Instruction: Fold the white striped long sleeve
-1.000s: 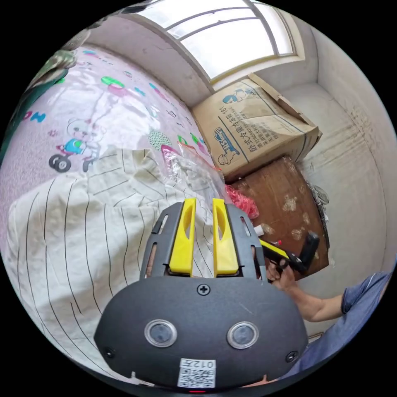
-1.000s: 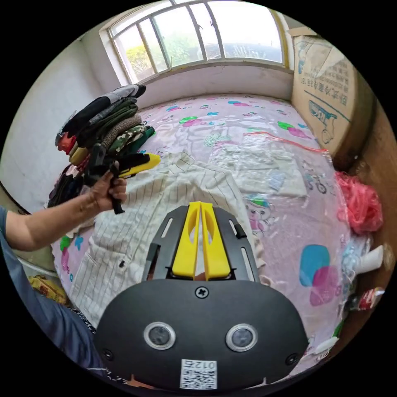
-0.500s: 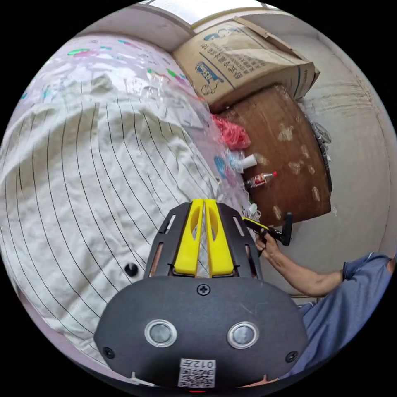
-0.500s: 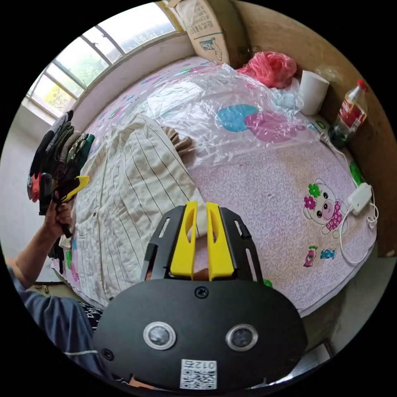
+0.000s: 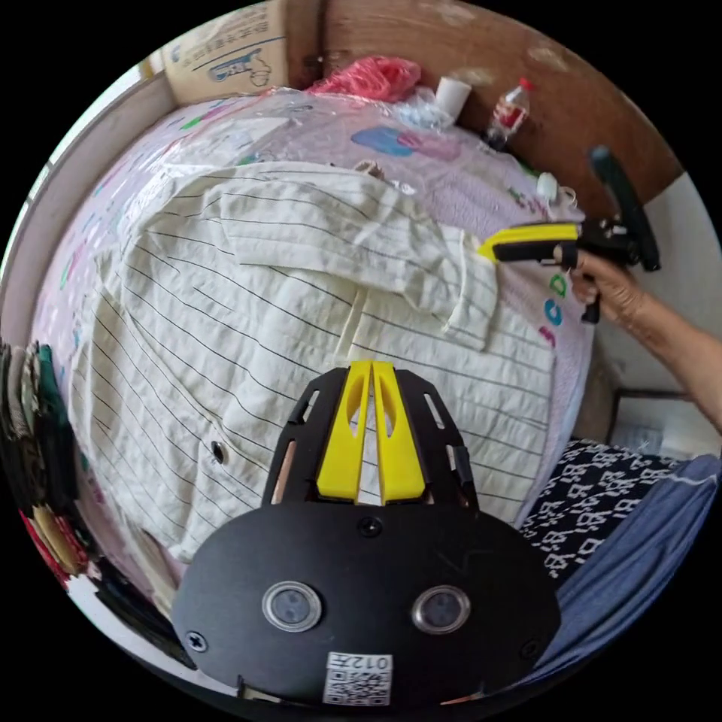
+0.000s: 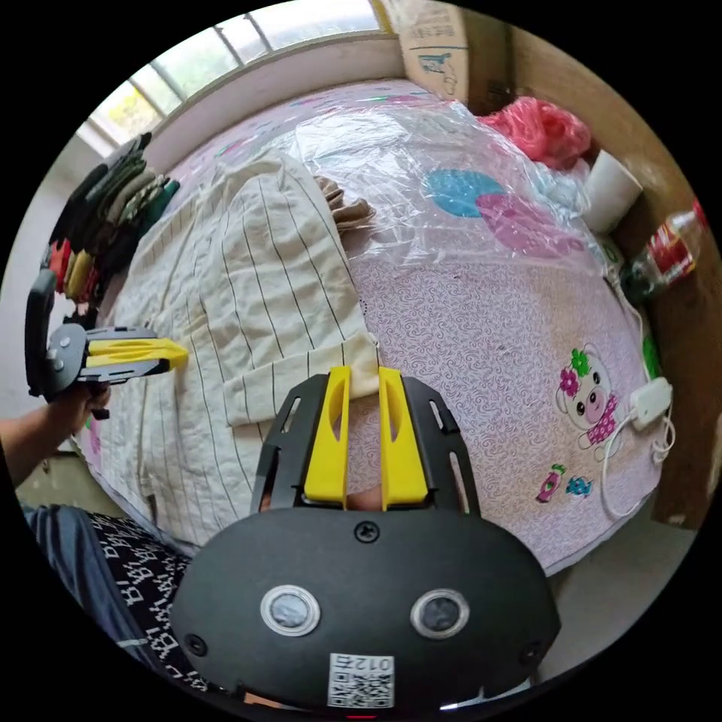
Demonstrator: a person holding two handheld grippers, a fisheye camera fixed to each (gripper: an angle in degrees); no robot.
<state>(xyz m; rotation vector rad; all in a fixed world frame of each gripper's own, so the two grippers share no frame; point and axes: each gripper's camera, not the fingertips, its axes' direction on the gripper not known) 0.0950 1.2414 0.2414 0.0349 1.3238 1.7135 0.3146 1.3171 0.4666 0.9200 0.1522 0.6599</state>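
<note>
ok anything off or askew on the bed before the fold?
Mostly the shirt itself: it lies rumpled, one sleeve thrown across the body, cuff by the right tool. A loose clear plastic sheet is crumpled beside its collar, and a charger cable trails near the bed's edge.

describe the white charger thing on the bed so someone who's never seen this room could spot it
Start from the pink cartoon-print bed sheet in the right gripper view and find the printed bear near its edge. The white charger block lies just beside that bear, with its thin white cable looping off it. Unlike the upright white roll and bottle nearby, it lies flat.
</note>
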